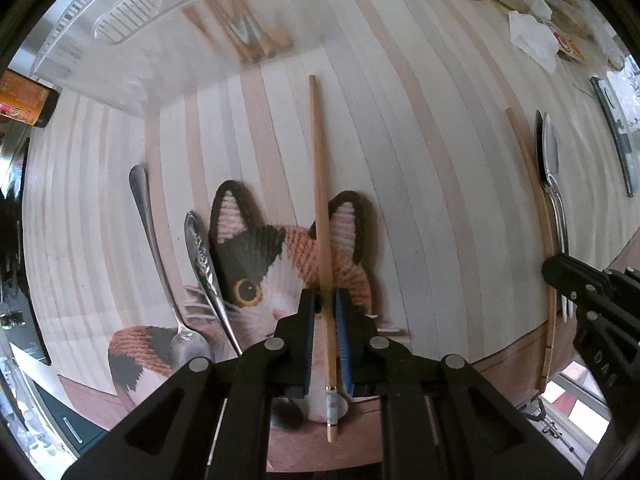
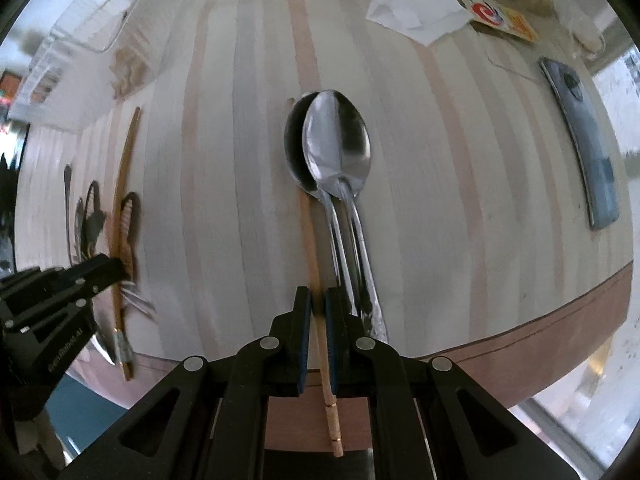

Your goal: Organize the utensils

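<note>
Thin wooden chopstick (image 1: 322, 216) is pinched near its butt end by left gripper (image 1: 325, 300); second wooden chopstick (image 2: 316, 280) likewise by right gripper (image 2: 317, 300) (light, stiff, roll-prone).

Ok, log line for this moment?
left gripper: shut on chopstick | right gripper: shut on second chopstick | spoons: on table

Count on the striped worktop (image 2: 440, 160): two loose wooden chopsticks (image 1: 320, 184) (image 2: 316, 264), two stacked shiny steel spoons (image 2: 336, 140), two more steel utensils with slim handles (image 1: 150, 232) (image 1: 204, 264), one clear plastic tray (image 1: 132, 12) of further chopsticks, one grey phone (image 2: 580, 144), one crumpled white tissue (image 2: 416, 12).
</note>
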### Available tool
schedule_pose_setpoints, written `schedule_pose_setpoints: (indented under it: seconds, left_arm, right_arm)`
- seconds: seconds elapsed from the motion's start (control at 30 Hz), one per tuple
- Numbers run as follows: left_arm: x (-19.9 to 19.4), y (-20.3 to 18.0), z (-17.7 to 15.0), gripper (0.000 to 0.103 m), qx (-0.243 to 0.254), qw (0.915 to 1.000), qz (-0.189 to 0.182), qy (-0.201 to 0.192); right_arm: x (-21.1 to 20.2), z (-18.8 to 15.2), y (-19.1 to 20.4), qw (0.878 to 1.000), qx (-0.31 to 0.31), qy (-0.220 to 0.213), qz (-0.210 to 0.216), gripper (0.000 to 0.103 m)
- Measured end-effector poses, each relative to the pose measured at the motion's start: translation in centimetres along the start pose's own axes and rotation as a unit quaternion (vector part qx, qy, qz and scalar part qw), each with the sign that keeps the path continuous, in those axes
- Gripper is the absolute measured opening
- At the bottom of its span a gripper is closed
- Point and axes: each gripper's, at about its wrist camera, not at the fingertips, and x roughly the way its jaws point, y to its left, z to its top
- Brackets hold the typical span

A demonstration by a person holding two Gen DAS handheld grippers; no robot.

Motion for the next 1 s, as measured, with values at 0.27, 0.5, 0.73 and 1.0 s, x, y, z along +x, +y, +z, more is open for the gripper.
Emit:
schedule_pose_setpoints:
  seconds: [0.27, 0.5, 0.73, 1.0]
  left_arm:
    - [0.6, 0.0, -0.8, 0.004, -0.013, 0.9997, -0.009, -0.018]
    - [-3.2, -0.6, -1.8, 0.004, -0.007, 0.998, -0.01, -0.063]
    - [-8.5, 0.1, -2.8, 0.004, -0.023, 0.9931, -0.016, -0.114]
    - [-15.2, 3.2, -1.0, 0.004, -0.071, 0.979, -0.035, -0.188]
  right_arm:
    - [0.2, -0.2, 3.9, 0.995, -0.066, -0.022, -0.067, 0.007]
    - [-1.2, -0.6, 2.7, 0.999, -0.027, -0.034, -0.016, 0.007]
    - [-5.4, 0.1, 3.2, 0.997, -0.019, -0.068, 0.038, 0.007]
    - [-11.7, 3.5, 1.3, 0.989, -0.026, -0.117, 0.088, 0.006]
